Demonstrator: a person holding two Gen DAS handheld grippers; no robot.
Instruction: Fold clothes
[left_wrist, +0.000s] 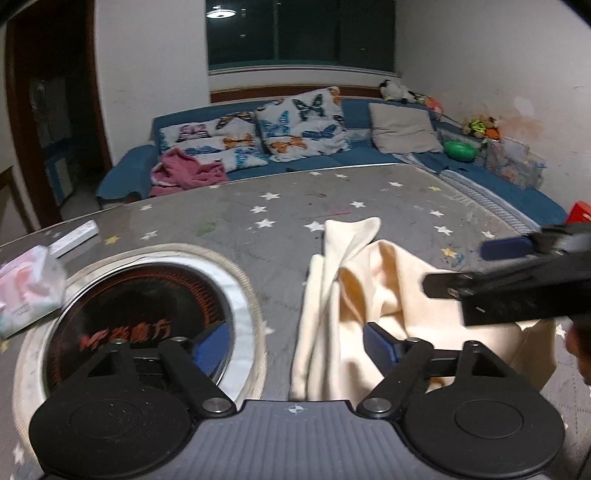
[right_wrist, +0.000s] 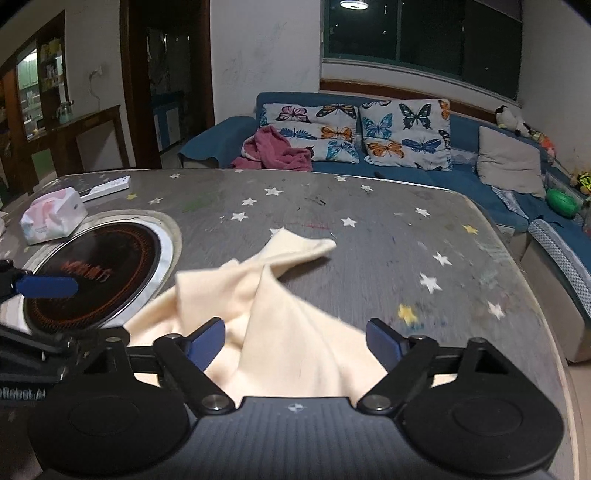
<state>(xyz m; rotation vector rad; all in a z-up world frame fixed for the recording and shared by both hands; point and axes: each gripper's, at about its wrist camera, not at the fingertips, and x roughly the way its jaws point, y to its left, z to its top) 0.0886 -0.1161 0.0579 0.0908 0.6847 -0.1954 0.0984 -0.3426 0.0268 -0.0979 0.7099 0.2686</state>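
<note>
Grey, star-printed table top (right_wrist: 369, 251) fills the foreground of both wrist views. Nearest the cameras, the left gripper (left_wrist: 295, 343) hangs with its blue-padded fingers spread wide, one over the round inset heater (left_wrist: 147, 317) and the other over the cream garment (left_wrist: 369, 288); nothing lies between the pads. The right gripper (right_wrist: 295, 343) is likewise spread wide, its pads straddling the cream garment (right_wrist: 266, 317) without pinching it. The garment lies crumpled on the table, just beside the heater (right_wrist: 96, 277), with one narrow end (right_wrist: 306, 245) reaching toward the table's middle. In the left view the right gripper (left_wrist: 476, 264) enters from the right, above the cloth; in the right view one blue finger (right_wrist: 48, 286) of the left gripper lies over the heater. Farther left, a tissue pack (right_wrist: 51, 218) and a white remote (right_wrist: 110, 186) rest on the table. Beyond the table stands a blue sofa (right_wrist: 406, 173) with butterfly cushions (right_wrist: 406, 133) and a pink garment (right_wrist: 275, 149).
</note>
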